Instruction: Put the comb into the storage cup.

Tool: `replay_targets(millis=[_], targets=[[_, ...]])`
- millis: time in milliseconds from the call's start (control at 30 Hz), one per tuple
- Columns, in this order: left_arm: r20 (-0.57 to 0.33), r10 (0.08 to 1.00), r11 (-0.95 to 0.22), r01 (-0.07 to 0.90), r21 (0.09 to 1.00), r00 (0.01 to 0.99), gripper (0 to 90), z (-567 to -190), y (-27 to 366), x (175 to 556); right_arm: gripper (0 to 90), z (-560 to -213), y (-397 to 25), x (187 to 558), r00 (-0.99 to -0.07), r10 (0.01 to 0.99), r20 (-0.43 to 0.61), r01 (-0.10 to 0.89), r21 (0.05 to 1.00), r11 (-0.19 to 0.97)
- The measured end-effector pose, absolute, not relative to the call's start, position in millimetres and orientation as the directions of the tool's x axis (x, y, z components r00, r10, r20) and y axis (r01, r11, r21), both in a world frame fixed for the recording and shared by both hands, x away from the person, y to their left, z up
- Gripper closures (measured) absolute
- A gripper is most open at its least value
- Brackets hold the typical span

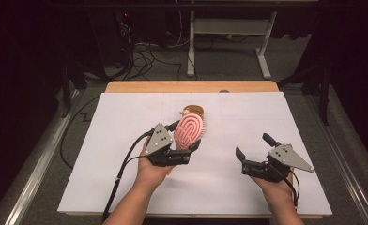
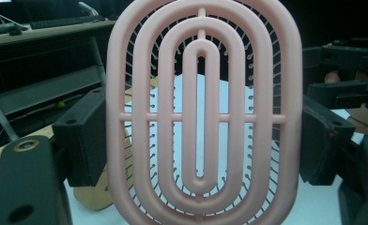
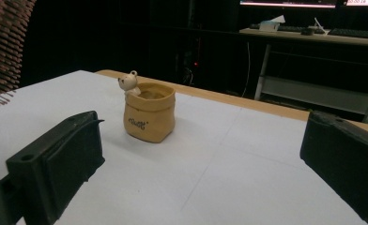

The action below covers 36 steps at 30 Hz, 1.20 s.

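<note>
We see the left gripper (image 1: 186, 136) clamped on the pink hairbrush (image 1: 190, 130), jaws pressing both long edges; brush head is lifted off the white table (image 1: 126, 154), back side w/ oval ribs facing up in the high view, tip aimed approx 1 o'clock. Just beyond the tip, at 12 o'clock, sits a tan pot (image 3: 149, 112) w/ a small bear figure (image 3: 129, 83) on its rim. Right gripper (image 1: 255, 151) hangs at 4 o'clock from the brush, jaws spread wide, nothing between them.
</note>
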<state>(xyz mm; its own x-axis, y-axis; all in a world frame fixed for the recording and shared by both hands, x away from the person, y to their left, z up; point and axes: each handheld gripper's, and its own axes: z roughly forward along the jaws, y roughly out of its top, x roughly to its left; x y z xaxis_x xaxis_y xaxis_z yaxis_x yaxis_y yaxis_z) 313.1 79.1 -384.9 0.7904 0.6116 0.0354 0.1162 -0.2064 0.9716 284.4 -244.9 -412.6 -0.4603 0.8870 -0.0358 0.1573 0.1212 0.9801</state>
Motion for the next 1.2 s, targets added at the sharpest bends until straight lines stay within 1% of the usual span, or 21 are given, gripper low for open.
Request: replay_targets(millis=[467,1200], targets=[[0.041,0.612,-0.209,0.111,0.971,0.79,20.3,-386,76,311,0.3,-388,-220,293,-0.508,0.861,-0.028,0.124,0.987,0.105],[0.053,0.612,-0.229,0.113,0.967,0.789,20.3,-398,60,307,0.3,-371,-196,287,-0.588,0.807,0.05,0.123,0.992,0.028]])
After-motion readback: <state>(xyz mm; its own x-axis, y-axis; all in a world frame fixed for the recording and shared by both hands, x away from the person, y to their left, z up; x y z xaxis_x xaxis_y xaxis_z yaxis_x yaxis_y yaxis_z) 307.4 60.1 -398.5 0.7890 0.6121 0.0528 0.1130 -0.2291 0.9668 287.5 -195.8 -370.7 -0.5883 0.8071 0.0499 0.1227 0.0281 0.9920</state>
